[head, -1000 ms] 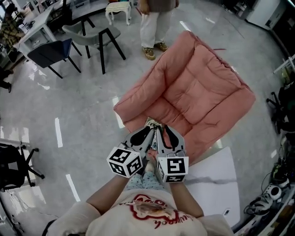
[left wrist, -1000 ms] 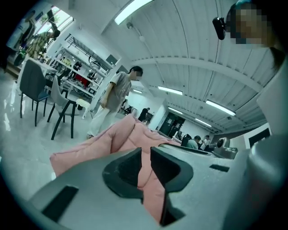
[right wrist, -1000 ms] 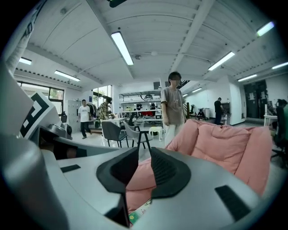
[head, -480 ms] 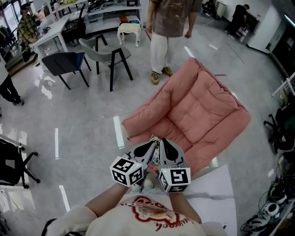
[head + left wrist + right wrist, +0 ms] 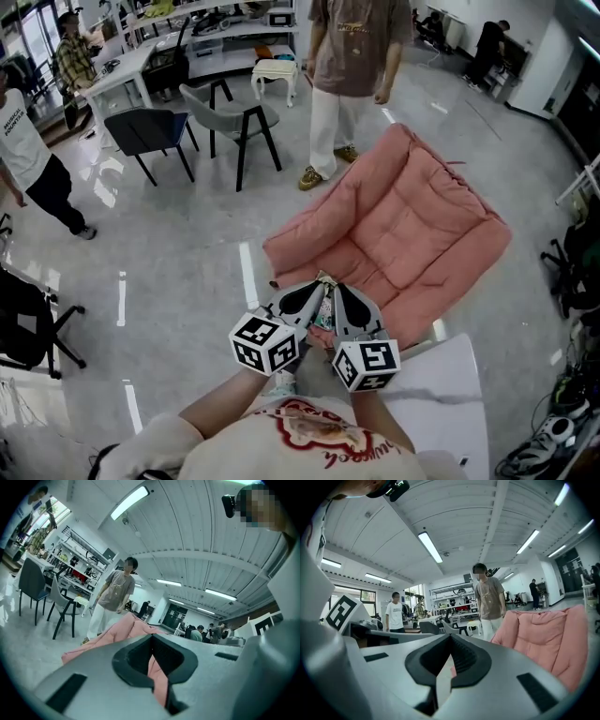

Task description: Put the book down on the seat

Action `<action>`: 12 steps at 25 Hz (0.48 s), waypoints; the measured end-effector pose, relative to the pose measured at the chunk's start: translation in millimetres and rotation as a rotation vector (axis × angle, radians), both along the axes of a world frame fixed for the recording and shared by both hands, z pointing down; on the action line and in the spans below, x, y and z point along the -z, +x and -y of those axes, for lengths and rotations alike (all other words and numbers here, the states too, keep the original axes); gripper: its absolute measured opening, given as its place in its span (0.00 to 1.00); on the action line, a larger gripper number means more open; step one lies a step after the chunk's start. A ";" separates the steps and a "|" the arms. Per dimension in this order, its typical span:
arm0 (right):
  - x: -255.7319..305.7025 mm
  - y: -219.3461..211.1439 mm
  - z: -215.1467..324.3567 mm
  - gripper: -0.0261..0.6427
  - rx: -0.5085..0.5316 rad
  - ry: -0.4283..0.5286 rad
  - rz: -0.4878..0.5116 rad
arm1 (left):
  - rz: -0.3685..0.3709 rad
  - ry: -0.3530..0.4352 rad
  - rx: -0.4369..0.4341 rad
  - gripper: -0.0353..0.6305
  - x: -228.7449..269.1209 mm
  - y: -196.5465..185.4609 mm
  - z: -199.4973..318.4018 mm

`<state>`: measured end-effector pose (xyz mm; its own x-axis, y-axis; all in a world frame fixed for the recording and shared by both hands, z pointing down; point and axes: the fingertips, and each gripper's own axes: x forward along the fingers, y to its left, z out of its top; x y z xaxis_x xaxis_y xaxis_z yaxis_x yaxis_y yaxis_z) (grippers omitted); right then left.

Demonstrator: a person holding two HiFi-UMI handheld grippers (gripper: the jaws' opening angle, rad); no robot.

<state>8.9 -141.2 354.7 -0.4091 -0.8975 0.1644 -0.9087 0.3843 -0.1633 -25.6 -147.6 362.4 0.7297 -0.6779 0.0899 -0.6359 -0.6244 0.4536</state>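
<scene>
The seat is a big pink quilted cushion chair (image 5: 412, 234) on the grey floor; it also shows in the left gripper view (image 5: 119, 627) and the right gripper view (image 5: 548, 634). My left gripper (image 5: 317, 286) and right gripper (image 5: 339, 287) are side by side over its near edge, tips almost touching. Both are shut, and the left gripper (image 5: 151, 634) and right gripper (image 5: 450, 636) show nothing between their jaws in their own views. A small patterned thing (image 5: 324, 314), perhaps the book, peeks out between and under them. Whether either gripper touches it I cannot tell.
A person (image 5: 352, 75) stands just behind the seat. A grey chair (image 5: 234, 112) and a dark blue chair (image 5: 145, 131) stand at the back left, near another person (image 5: 33, 159). A white board (image 5: 450, 375) lies at the lower right, and a black chair (image 5: 23, 319) stands at the left.
Both grippers have risen together, still side by side, and their jaws look narrower than a second ago. The head view has tipped up, so more of the room and the standing person show.
</scene>
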 end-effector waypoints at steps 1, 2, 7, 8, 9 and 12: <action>1.1 0.8 -6.7 0.04 0.008 -0.003 0.013 | -0.001 0.001 0.004 0.06 1.8 1.7 -7.5; 2.5 2.2 -14.5 0.04 0.015 -0.004 0.024 | -0.002 0.001 0.007 0.06 2.8 4.0 -16.0; 11.5 11.1 -64.0 0.04 0.057 0.031 0.007 | -0.015 0.001 0.040 0.06 2.9 16.2 -65.5; 11.5 14.1 -76.4 0.04 0.065 0.032 0.009 | -0.019 0.000 0.047 0.06 2.2 19.7 -77.5; 10.8 18.0 -90.0 0.04 0.070 0.029 0.010 | -0.023 -0.002 0.052 0.06 1.2 24.0 -90.4; 5.7 35.9 -137.4 0.04 0.077 0.017 -0.004 | -0.031 -0.009 0.065 0.06 -2.9 42.5 -136.8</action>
<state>44.8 -3.8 348.9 -0.4768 -0.8659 0.1514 -0.8767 0.4560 -0.1531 16.9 -10.8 365.3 0.6868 -0.7231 0.0742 -0.6603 -0.5779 0.4796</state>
